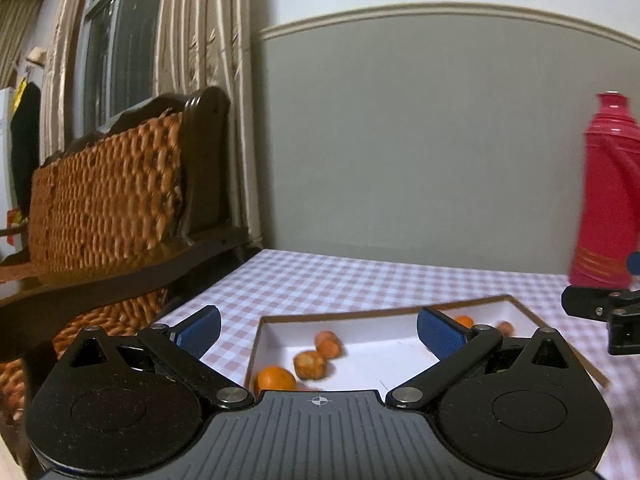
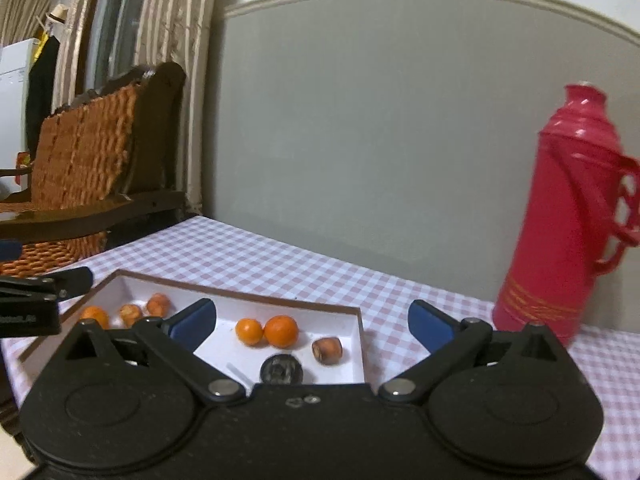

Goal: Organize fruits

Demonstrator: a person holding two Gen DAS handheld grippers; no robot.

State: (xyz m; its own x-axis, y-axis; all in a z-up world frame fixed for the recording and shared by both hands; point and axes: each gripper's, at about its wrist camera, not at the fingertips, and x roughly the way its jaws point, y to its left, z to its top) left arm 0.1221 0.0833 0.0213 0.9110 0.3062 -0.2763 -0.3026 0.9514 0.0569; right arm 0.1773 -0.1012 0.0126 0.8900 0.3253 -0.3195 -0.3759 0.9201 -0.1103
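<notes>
Table under pink-and-white checked cloth (image 2: 256, 256), shallow white tray (image 2: 352, 320) lying flat on it — red thermos flask (image 2: 560, 220) upright, right of the tray, apart

A: The surface (image 2: 280, 264) wears a matt checked cloth; the tray (image 2: 352, 344) looks like smooth white card with a brown edge.

B: The flask (image 2: 560, 216) is glossy red plastic. The chair (image 1: 104, 196) is rough woven wicker in polished dark wood.

A: The oranges (image 2: 281, 331) have a dimpled, slightly shiny peel.
</notes>
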